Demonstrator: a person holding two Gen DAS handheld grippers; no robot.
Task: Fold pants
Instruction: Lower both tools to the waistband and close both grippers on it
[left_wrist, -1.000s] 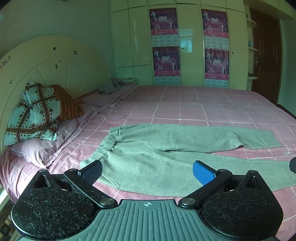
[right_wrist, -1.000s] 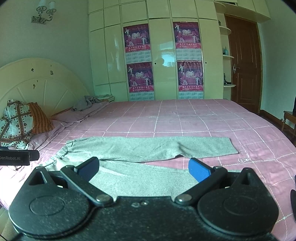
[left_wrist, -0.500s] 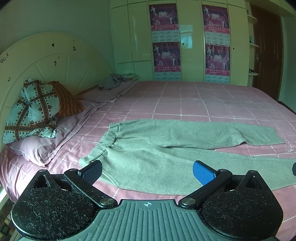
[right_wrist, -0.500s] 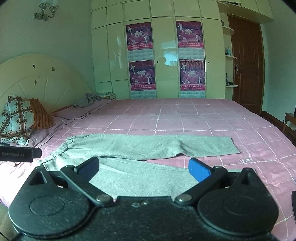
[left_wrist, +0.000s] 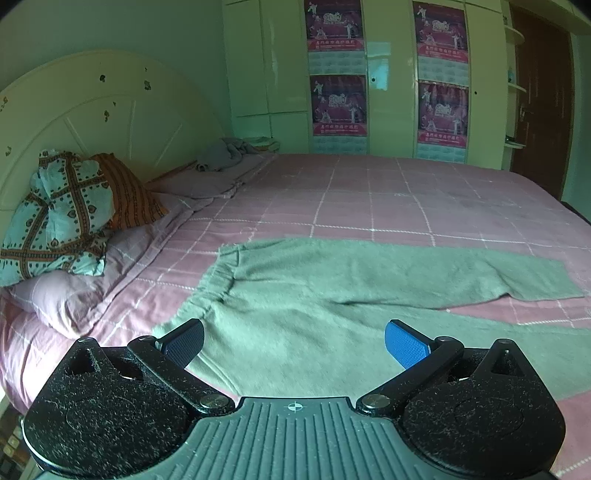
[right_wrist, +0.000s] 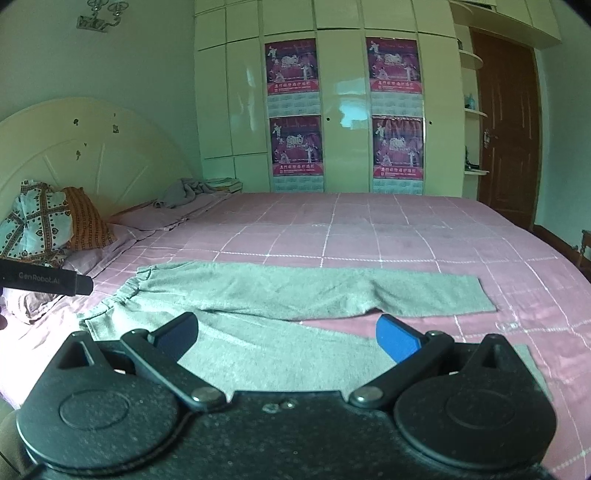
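Left wrist view shows the left gripper (left_wrist: 293, 341) with jaws spread wide, holding nothing, above the grey pants (left_wrist: 332, 295) lying flat along the near edge of the bed (left_wrist: 406, 195), waistband toward the headboard (left_wrist: 92, 110). Likewise released, the right gripper (right_wrist: 286, 334) hovers over the nearer leg.

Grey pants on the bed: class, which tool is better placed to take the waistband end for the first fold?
Left, probably. The left tool hangs open near the pants' waistband. The right tool, also open, faces the legs, farther from the waistband.
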